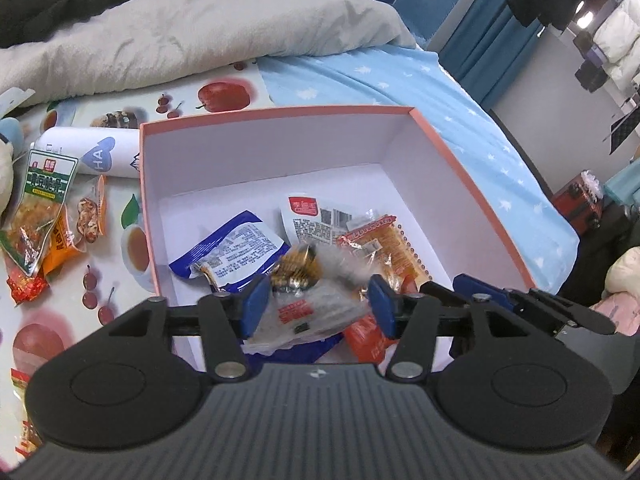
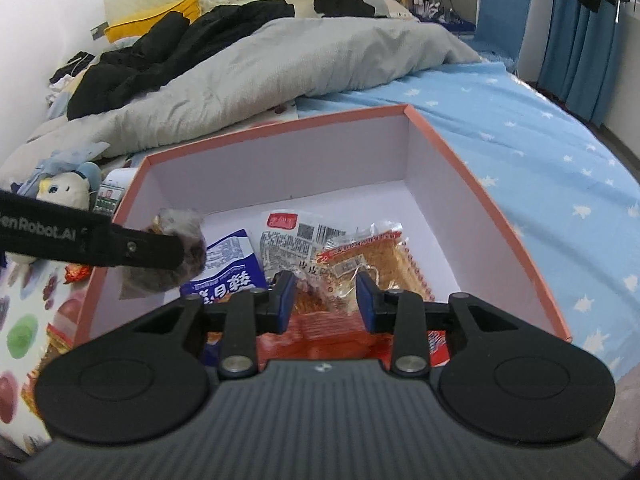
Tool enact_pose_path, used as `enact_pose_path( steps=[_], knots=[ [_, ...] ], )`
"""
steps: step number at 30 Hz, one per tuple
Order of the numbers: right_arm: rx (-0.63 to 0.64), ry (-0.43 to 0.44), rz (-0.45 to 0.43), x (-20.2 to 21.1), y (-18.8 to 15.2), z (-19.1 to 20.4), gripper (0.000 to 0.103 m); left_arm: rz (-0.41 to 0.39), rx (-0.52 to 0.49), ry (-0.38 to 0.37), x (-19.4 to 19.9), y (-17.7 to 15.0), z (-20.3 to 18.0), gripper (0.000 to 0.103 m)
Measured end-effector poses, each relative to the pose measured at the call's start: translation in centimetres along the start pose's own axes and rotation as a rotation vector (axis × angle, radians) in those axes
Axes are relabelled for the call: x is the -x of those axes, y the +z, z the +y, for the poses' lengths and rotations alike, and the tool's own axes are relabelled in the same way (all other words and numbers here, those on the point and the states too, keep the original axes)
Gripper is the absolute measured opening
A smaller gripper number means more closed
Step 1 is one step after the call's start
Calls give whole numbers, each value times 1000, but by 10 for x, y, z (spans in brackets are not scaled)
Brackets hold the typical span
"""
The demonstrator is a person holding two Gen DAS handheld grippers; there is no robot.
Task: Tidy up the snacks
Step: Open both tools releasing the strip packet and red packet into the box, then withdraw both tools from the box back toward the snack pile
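A pink box (image 1: pixel 472 168) with a white inside stands on the bed and holds several snack packs: a blue-white pack (image 1: pixel 230 250), a white pack (image 1: pixel 314 218) and an orange pack (image 1: pixel 384 242). My left gripper (image 1: pixel 318 304) hangs over the box's near edge, jaws apart, with a clear snack pack (image 1: pixel 308 300) between the pads; it looks loose. In the right wrist view my right gripper (image 2: pixel 325 300) is open over the orange pack (image 2: pixel 376 260) inside the box (image 2: pixel 480 184). The left gripper's finger (image 2: pixel 132 246) shows there with the clear pack (image 2: pixel 176 252).
Left of the box on a fruit-print cloth (image 1: pixel 100 300) lie a green snack pack (image 1: pixel 38 208), an orange pack (image 1: pixel 90 216), a small red pack (image 1: pixel 26 286) and a white roll (image 1: pixel 92 156). A grey duvet (image 1: pixel 180 36) lies behind. A plush toy (image 2: pixel 64 188) sits left.
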State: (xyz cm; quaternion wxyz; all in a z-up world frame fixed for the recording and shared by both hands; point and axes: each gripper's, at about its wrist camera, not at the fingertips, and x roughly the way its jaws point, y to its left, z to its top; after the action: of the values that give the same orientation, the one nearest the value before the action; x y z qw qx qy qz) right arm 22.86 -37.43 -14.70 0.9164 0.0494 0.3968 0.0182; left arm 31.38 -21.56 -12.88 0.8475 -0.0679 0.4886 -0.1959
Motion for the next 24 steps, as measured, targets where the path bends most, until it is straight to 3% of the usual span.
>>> enact_pose_path(
  steps=[3,24],
  knots=[
    [-16,1,-4,5,0,-1,44,-29,-10,-3,9,1,-1,73],
    [-13,73,-252,104,24,31,44,-272,-80,30,141,-17,-6,73]
  ],
)
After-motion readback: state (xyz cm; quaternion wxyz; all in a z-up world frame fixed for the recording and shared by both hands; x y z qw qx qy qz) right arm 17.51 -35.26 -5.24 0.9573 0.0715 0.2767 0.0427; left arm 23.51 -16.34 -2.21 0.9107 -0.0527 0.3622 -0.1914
